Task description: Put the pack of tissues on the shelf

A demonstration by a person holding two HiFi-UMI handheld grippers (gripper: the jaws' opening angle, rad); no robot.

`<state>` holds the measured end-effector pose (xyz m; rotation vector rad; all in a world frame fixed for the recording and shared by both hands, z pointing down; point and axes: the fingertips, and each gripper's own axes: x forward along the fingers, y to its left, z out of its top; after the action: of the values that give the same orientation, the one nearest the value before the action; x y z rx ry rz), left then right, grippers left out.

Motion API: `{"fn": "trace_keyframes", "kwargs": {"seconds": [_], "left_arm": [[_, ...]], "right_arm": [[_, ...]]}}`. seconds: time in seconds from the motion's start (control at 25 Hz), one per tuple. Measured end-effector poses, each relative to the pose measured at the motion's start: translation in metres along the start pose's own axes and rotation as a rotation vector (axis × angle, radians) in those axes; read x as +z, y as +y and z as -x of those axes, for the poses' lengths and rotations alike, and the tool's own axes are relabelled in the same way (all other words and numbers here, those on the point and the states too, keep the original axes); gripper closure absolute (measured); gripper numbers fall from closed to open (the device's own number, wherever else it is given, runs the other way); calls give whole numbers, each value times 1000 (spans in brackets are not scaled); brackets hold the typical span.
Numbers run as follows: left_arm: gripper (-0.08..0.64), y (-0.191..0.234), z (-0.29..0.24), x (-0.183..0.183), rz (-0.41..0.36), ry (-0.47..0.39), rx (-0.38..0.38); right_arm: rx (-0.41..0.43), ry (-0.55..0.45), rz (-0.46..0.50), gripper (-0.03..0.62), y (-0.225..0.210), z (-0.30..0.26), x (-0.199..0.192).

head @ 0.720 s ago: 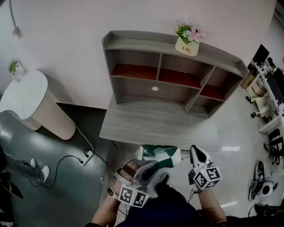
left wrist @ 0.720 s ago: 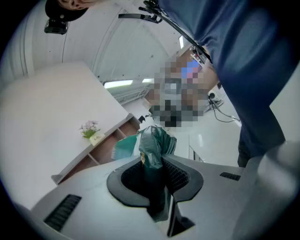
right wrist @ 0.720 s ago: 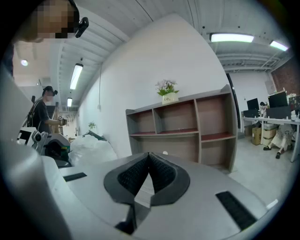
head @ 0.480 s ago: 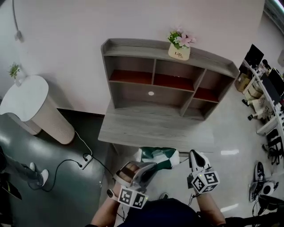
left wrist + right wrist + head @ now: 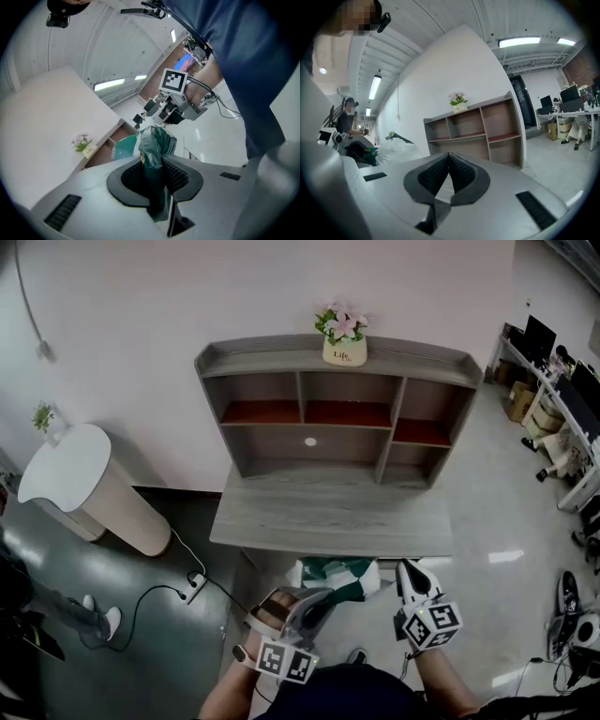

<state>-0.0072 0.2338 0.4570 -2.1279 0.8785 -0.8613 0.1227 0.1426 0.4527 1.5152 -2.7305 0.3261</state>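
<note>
Shelf (image 5: 337,409): a grey unit against the wall at the back of the tabletop; it has three red-floored compartments over a wide lower opening, and all look bare, so any could likely take the pack
Tabletop (image 5: 328,517): grey wood with nothing on it, lying between the person and the shelf
Pack of tissues (image 5: 337,576): green-and-white soft pack held in the air just short of the tabletop's near edge, close to the person's body and well apart from the shelf; the step in hand appears to be the carry, with the placing not yet done
Left gripper (image 5: 314,601): pressed nearly together, pinching a gathered fold of the pack's wrapper, and the pack's bulk hangs beyond the jaws; the next move calls for a long reach forward over the tabletop and a lift to compartment height, kept level so the thin fold does not slip
Right gripper (image 5: 410,570): jaws pressed together on nothing, held just beside the pack on its right, free to steady it
Flower pot (image 5: 343,338): sits on the shelf's top board, clear of the compartments
</note>
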Motion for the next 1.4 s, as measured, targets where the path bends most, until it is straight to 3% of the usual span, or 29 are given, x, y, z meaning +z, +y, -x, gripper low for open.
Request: {"fn": "trace_keyframes", "kwargs": {"seconds": [0.36, 0.72, 1.04, 1.4], "left_arm": [[477, 0, -27, 27, -35, 68, 51], [477, -7, -43, 41, -22, 129, 71], [477, 11, -71, 7, 13, 148, 64], [477, 56, -111, -40, 1, 107, 48]], "right_arm": [[19, -70, -23, 588, -53, 29, 21], [56, -56, -44, 588, -83, 33, 19], [51, -47, -46, 588, -97, 0, 19], [-10, -45, -14, 588, -110, -55, 32]]}}
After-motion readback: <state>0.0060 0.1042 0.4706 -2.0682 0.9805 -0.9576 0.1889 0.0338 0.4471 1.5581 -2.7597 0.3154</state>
